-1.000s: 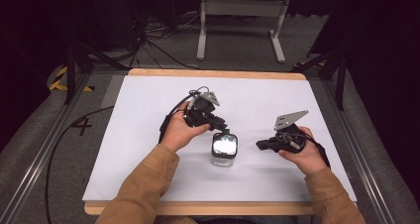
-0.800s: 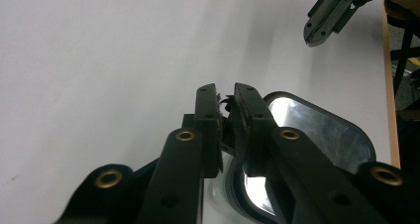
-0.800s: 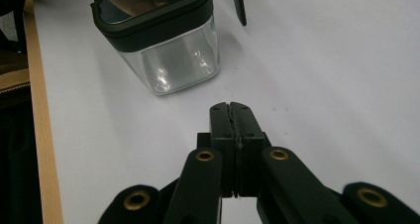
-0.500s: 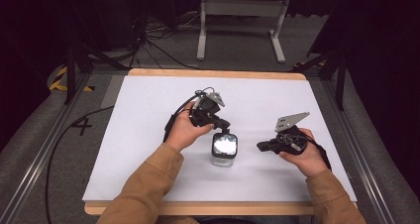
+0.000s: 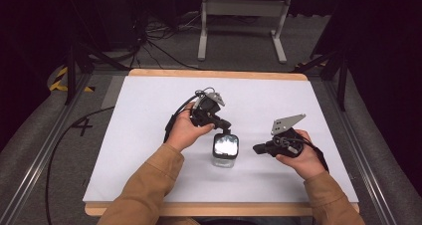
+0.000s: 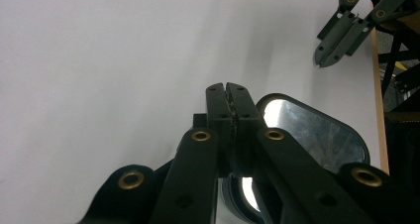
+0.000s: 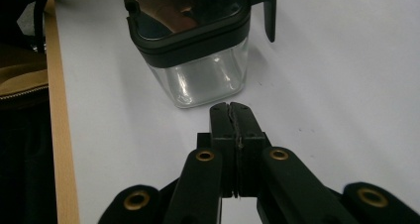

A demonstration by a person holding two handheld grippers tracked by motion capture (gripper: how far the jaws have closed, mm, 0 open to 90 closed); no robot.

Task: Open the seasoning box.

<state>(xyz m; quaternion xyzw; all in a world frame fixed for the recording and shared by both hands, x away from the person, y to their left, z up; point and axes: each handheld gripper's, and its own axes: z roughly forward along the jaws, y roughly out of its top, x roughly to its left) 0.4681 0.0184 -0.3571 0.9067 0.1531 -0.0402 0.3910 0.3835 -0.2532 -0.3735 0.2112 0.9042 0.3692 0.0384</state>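
A small clear square jar with a black-rimmed shiny lid stands on the white table near its middle front. My left gripper is shut, its tips just over the far edge of the lid, holding nothing. My right gripper is shut too, lying low to the jar's right with its tips a short way from the glass wall. In the left gripper view the right gripper shows farther off at the top right.
The table's wooden front edge runs under the person's forearms. Cables trail off the table's left side onto the floor. A white stand is behind the table.
The left gripper has swung down and right until its tips reach the jar's lid. The right hand has held nearly still beside the jar.
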